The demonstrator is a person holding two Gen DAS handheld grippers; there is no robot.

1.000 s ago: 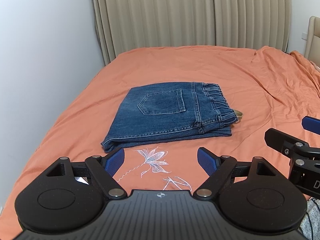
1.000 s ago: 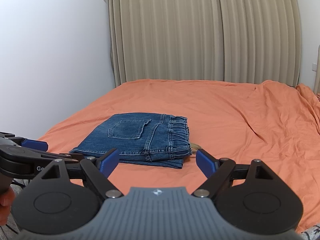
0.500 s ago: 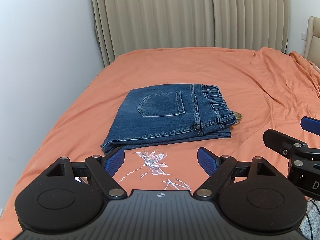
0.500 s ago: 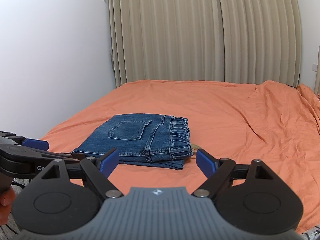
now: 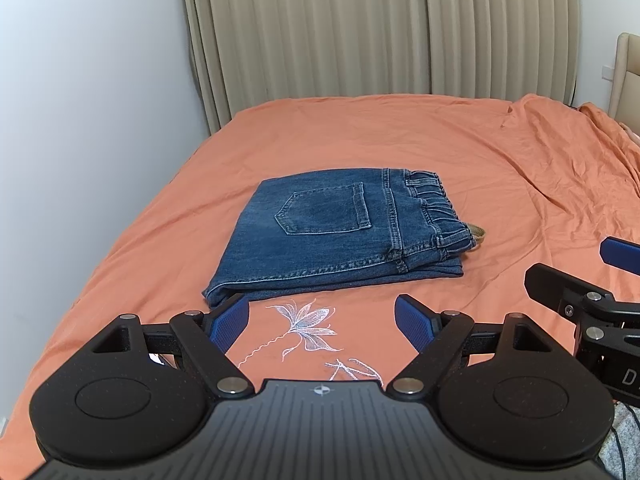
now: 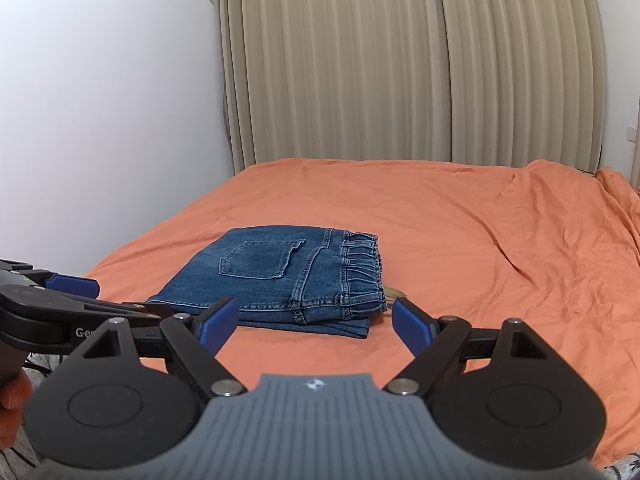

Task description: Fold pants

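Blue denim pants lie folded into a flat rectangle on the orange bed sheet, back pocket up, elastic waistband to the right. They also show in the right wrist view. My left gripper is open and empty, held back from the pants' near edge. My right gripper is open and empty, also short of the pants. The right gripper appears at the right edge of the left wrist view. The left gripper appears at the left of the right wrist view.
A white flower embroidery marks the sheet just before the pants. Beige curtains hang behind the bed, a white wall runs along its left side. The sheet is rumpled at the right. A headboard stands at far right.
Both grippers have drawn back slightly from the folded pants. The pants have not moved and both grippers stay open.
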